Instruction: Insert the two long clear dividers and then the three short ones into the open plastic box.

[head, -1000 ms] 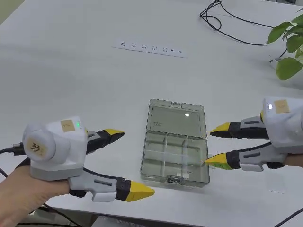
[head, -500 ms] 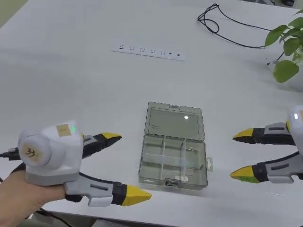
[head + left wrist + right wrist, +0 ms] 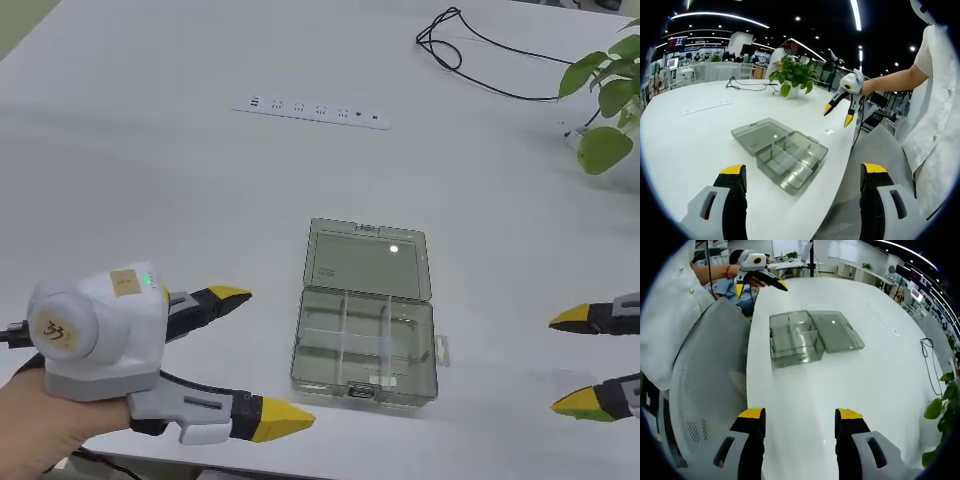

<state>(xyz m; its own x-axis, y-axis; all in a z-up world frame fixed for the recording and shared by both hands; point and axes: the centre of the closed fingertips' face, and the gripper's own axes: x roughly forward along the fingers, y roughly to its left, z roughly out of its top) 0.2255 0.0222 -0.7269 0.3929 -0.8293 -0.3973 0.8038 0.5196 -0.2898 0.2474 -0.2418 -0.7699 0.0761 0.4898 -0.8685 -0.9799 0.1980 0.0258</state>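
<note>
white table (image 3: 150, 170) holds the plastic box (image 3: 365, 335) between left claw (image 3: 268, 356) and right claw (image 3: 557, 362), both wide, empty.

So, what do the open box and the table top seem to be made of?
The box looks like clear, smoky plastic with a glossy finish: the white surface shows through its walls, and its lid carries a bright reflection. The table looks smooth, white and nearly matte, perhaps laminate or painted board; the pictures leave that open.

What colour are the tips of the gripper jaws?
Yellow; best seen on the left gripper in the head view.
</note>
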